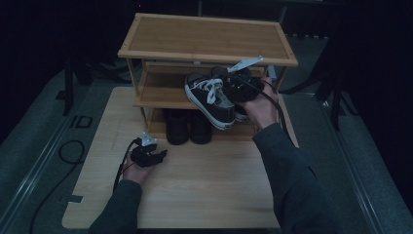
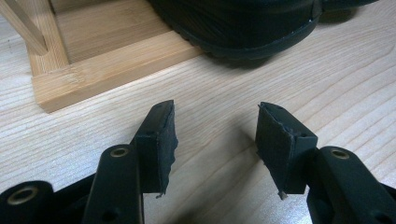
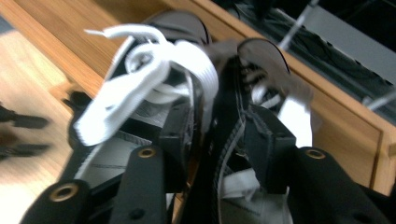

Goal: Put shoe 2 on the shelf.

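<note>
High view: right tongs (image 1: 233, 90) pinch both sneakers' (image 1: 212, 100) inner walls; seat them squarely on middle shelf (image 1: 156, 95). Left tongs (image 1: 155, 157) spread, idle.

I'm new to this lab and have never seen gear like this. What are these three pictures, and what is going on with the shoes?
A person sits at a wooden table and holds a hand-held two-jaw gripper in each hand.

The high view looks down from above. The other two pictures come from cameras riding on the grippers, looking along their black jaws.

On the table stands a wooden shoe rack, with a pair of black shoes on its lowest shelf.

The right gripper grips a pair of black-and-white sneakers by their inner sides, at the middle shelf.

The left gripper rests open and empty on the table.
</note>
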Demonstrator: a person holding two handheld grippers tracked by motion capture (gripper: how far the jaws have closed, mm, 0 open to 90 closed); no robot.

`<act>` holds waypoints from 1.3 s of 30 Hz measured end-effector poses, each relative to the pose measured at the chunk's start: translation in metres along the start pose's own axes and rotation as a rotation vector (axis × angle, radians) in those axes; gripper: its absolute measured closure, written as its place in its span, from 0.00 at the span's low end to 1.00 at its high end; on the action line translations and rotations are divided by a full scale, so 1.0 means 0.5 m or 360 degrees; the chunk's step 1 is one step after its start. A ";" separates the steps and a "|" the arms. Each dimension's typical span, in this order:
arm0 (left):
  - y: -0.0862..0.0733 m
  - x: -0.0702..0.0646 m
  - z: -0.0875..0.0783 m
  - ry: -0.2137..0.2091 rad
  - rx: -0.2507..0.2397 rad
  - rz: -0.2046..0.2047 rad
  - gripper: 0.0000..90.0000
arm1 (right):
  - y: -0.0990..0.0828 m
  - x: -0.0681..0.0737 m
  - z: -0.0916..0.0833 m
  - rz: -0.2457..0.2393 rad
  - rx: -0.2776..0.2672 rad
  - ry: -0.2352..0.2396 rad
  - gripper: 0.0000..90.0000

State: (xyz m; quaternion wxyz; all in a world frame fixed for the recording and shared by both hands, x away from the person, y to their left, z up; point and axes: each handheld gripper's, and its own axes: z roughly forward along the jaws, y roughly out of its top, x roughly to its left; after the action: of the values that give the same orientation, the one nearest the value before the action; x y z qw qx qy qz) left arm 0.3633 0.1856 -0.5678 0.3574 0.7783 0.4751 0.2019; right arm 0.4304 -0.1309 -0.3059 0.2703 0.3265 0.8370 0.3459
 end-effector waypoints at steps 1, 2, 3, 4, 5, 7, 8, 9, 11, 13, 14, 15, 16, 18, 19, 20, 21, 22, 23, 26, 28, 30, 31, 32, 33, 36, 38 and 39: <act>0.000 0.000 0.000 0.0000 0.0000 0.0001 0.53 | 0.004 -0.008 -0.011 -0.0006 -0.0035 0.0027 0.75; 0.000 0.000 0.000 -0.0002 0.0000 -0.0001 0.53 | 0.005 -0.012 -0.014 -0.0006 -0.0048 0.0050 0.77; 0.000 0.000 0.000 -0.0004 0.0001 -0.0001 0.53 | 0.005 -0.017 -0.016 -0.0011 -0.0054 0.0074 0.79; 0.000 0.000 0.000 -0.0002 0.0000 0.0000 0.53 | 0.006 -0.021 -0.019 -0.0012 -0.0054 0.0087 0.81; 0.000 0.000 0.000 -0.0002 0.0000 0.0000 0.53 | 0.006 -0.021 -0.019 -0.0012 -0.0054 0.0087 0.81; 0.000 0.000 0.000 -0.0004 0.0001 -0.0002 0.53 | 0.004 -0.031 -0.024 -0.0061 -0.0065 0.0166 0.86; 0.000 0.000 0.000 -0.0005 0.0001 -0.0003 0.53 | 0.004 -0.032 -0.025 -0.0075 -0.0065 0.0181 0.88; 0.000 0.001 0.000 -0.0007 0.0000 -0.0005 0.53 | 0.004 -0.033 -0.025 -0.0090 -0.0066 0.0190 0.88; 0.000 0.001 0.000 -0.0010 -0.0001 -0.0006 0.53 | 0.004 -0.034 -0.025 -0.0104 -0.0073 0.0204 0.89; 0.000 0.003 -0.001 -0.0018 -0.0004 -0.0020 0.53 | 0.003 -0.035 -0.024 -0.0140 -0.0088 0.0243 0.90; 0.000 0.004 -0.001 -0.0019 -0.0005 -0.0023 0.53 | 0.003 -0.035 -0.024 -0.0142 -0.0083 0.0250 0.91; 0.000 0.003 -0.001 -0.0019 -0.0004 -0.0021 0.53 | 0.001 -0.036 -0.023 -0.0162 -0.0083 0.0255 0.91; 0.000 0.003 -0.001 -0.0016 -0.0004 -0.0016 0.53 | 0.000 -0.035 -0.022 -0.0174 -0.0083 0.0261 0.92; 0.000 0.003 -0.001 -0.0018 -0.0004 -0.0015 0.53 | -0.003 -0.035 -0.020 -0.0198 -0.0080 0.0274 0.93; 0.000 0.003 -0.001 -0.0020 -0.0004 -0.0030 0.53 | -0.005 -0.035 -0.020 -0.0209 -0.0090 0.0279 0.93; 0.000 0.004 -0.001 -0.0027 -0.0006 -0.0042 0.53 | -0.007 -0.037 -0.020 -0.0218 -0.0105 0.0294 0.93; 0.000 0.004 -0.001 -0.0028 -0.0007 -0.0046 0.53 | -0.008 -0.037 -0.020 -0.0230 -0.0113 0.0301 0.94; 0.000 0.004 -0.001 -0.0022 -0.0002 -0.0038 0.53 | -0.009 -0.036 -0.020 -0.0237 -0.0116 0.0312 0.95; 0.002 0.001 -0.001 -0.0014 0.0008 -0.0025 0.53 | -0.010 -0.037 -0.019 -0.0247 -0.0125 0.0329 0.95; 0.005 -0.003 -0.004 -0.0004 0.0043 -0.0001 0.58 | -0.012 -0.038 -0.018 -0.0270 -0.0126 0.0359 0.98; 0.007 -0.004 -0.007 -0.0025 0.0054 0.0006 0.61 | -0.013 -0.040 -0.017 -0.0278 -0.0132 0.0378 1.00; 0.009 -0.007 -0.013 -0.0038 0.0051 0.0007 0.62 | -0.015 -0.040 -0.018 -0.0302 -0.0132 0.0389 1.00; 0.011 -0.007 -0.017 -0.0052 0.0047 0.0006 0.63 | -0.016 -0.040 -0.018 -0.0311 -0.0129 0.0392 1.00; 0.013 -0.007 -0.020 -0.0064 0.0048 0.0000 0.63 | -0.016 -0.039 -0.018 -0.0319 -0.0130 0.0401 1.00; 0.016 -0.007 -0.023 -0.0074 0.0042 -0.0001 0.63 | -0.016 -0.039 -0.019 -0.0328 -0.0134 0.0415 1.00; 0.023 -0.008 -0.035 -0.0121 0.0037 0.0002 0.65 | -0.016 -0.040 -0.022 -0.0338 -0.0137 0.0449 1.00; 0.029 -0.007 -0.042 -0.0171 0.0049 -0.0012 0.66 | -0.017 -0.042 -0.023 -0.0350 -0.0129 0.0459 1.00; 0.032 -0.006 -0.045 -0.0189 0.0047 -0.0011 0.66 | -0.018 -0.043 -0.025 -0.0353 -0.0125 0.0465 1.00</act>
State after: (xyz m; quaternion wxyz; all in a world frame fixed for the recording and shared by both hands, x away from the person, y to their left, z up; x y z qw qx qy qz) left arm 0.3564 0.1865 -0.5408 0.3743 0.7924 0.4587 0.1471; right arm 0.4324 -0.1564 -0.3002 0.1948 0.1678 0.8841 0.3902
